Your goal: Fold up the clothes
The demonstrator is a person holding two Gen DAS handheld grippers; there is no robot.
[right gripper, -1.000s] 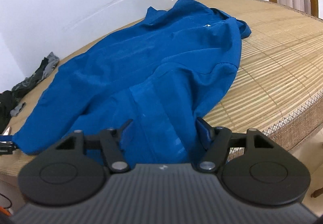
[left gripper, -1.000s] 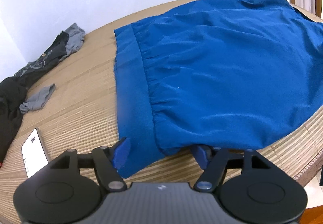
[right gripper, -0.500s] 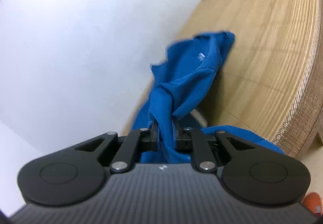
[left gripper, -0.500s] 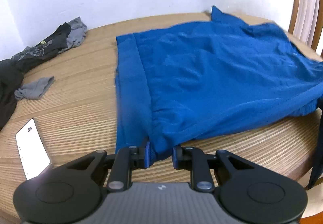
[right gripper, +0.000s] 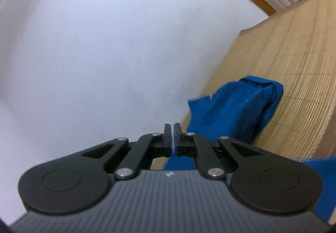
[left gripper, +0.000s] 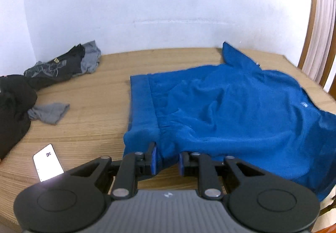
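A blue garment (left gripper: 231, 107) lies spread on the bamboo-mat table (left gripper: 94, 128), wrinkled and partly raised along its near edge. My left gripper (left gripper: 167, 159) is shut on the near hem beside the folded band and holds it just above the mat. At the right edge of the left wrist view the cloth rises and hangs off the table. My right gripper (right gripper: 173, 136) is tilted and faces the white wall, its jaws pressed almost together. Blue cloth (right gripper: 178, 162) shows just under its fingers, and more of the garment (right gripper: 237, 111) is bunched on the mat beyond.
Dark clothes (left gripper: 52, 69) and a black garment (left gripper: 14, 107) are piled at the far left, with a grey cloth (left gripper: 49, 112) beside them. A white phone (left gripper: 48, 161) lies near the front left edge. A wooden frame and curtain (left gripper: 310, 33) stand at the right.
Both grippers went from open to shut on the blue garment's near edge and rose. The right one rolled and now faces the wall. The garment has bunched up.
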